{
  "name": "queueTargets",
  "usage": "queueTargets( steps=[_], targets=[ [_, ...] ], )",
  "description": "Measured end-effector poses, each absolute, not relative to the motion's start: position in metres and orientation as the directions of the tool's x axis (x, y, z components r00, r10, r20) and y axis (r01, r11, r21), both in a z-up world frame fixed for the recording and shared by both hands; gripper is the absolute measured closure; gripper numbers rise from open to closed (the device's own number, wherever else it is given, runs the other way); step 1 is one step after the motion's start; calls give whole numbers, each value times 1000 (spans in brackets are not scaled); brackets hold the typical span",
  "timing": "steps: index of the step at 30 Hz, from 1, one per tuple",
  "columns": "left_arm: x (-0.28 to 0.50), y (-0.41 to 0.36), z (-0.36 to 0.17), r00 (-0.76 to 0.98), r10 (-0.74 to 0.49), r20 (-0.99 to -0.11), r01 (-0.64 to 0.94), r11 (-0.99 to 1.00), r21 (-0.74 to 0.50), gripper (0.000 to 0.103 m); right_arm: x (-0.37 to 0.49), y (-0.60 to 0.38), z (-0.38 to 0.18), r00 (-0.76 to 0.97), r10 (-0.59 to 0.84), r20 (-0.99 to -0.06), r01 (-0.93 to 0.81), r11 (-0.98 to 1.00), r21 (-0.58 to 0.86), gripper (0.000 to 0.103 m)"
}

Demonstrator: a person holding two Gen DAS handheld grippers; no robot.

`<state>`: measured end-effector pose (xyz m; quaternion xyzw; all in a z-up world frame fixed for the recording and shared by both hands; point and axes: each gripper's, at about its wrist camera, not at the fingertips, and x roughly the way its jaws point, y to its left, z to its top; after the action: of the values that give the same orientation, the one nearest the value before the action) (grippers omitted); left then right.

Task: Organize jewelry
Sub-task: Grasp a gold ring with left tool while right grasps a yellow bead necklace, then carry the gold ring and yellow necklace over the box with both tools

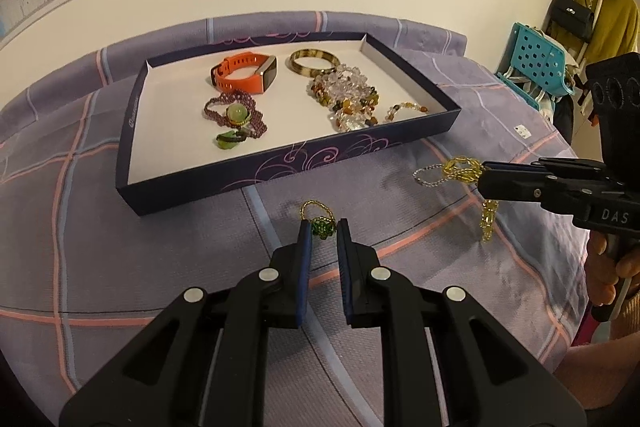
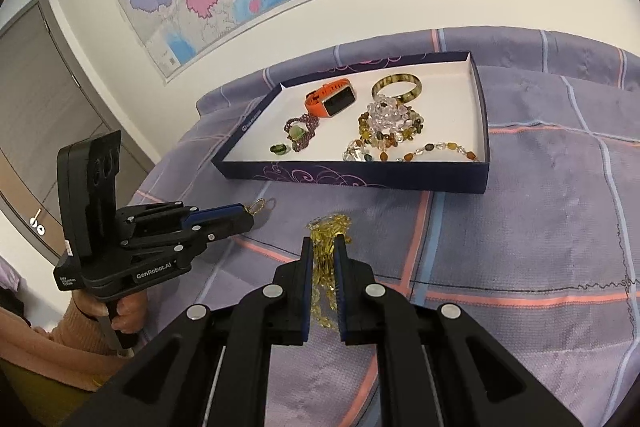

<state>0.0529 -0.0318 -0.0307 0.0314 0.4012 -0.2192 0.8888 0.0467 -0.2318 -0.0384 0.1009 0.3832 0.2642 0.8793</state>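
Observation:
My left gripper (image 1: pixel 323 227) is shut on a small green beaded ring (image 1: pixel 322 228); the ring's gold loop (image 2: pixel 258 206) pokes out past the tips just above the bedspread. In the right wrist view the left gripper (image 2: pixel 249 215) sits at the left. My right gripper (image 2: pixel 323 243) is shut on a yellow bead chain (image 2: pixel 326 227), which dangles from the tips. From the left wrist view the right gripper (image 1: pixel 483 170) is at the right, with the yellow bead chain (image 1: pixel 464 169) bunched at its tips. A dark blue box (image 1: pixel 280 167) beyond both holds other jewelry.
The box (image 2: pixel 360 179) holds an orange watch (image 1: pixel 246 73), an amber bangle (image 1: pixel 314 61), a purple bead bracelet (image 1: pixel 234 115), a green ring (image 1: pixel 228 141) and crystal beads (image 1: pixel 348 95). A purple plaid bedspread (image 1: pixel 120 247) lies under everything. A teal basket (image 1: pixel 532 63) stands at the right.

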Motion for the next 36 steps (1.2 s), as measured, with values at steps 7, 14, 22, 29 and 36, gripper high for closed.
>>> queueTargets(
  steps=[7,14,22,29,36],
  targets=[
    [47,-29,-21,603,-362,-710,409,906,-115,90,44,-233,-31,581,551,-599,-392,834,387,95],
    [43,-23,-14,618,-360,-699,399,910,-116,90,45,-231,-26,588,558,-586,-399,830,389,95],
    [43,-21,-9,628,-357,-691,393,912,-114,90,47,-228,-21,594,566,-572,-408,825,391,95],
    [43,-19,-5,637,-352,-686,387,915,-110,90,48,-228,-18,597,569,-566,-410,823,394,95],
    [45,-17,1,648,-349,-677,381,918,-108,90,52,-227,-15,602,569,-561,-413,822,391,95]
  ],
)
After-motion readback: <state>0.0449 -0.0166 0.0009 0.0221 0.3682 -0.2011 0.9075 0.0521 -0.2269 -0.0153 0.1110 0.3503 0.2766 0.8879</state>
